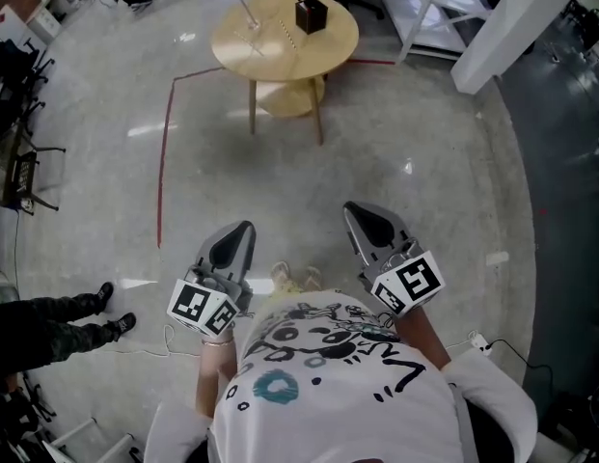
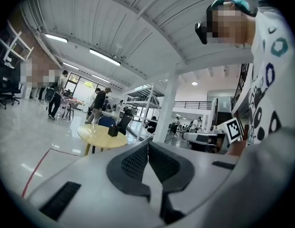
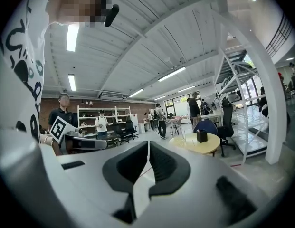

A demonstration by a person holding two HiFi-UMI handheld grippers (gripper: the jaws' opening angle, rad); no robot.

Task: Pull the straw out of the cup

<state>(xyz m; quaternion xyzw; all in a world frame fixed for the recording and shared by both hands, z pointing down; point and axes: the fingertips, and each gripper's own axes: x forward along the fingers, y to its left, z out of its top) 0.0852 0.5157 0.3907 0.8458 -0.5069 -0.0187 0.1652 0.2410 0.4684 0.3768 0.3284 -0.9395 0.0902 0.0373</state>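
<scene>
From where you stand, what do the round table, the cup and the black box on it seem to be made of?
Round table: probably light wood or veneer, matt, pale yellow top and legs. Cup: clear glass or plastic, the table shows through it; too small to tell which. Black box: dark and matt; material unclear from here.

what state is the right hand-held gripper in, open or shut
Shut. The right gripper view shows the right hand-held gripper with its dark pads pressed together and nothing between them.
</scene>
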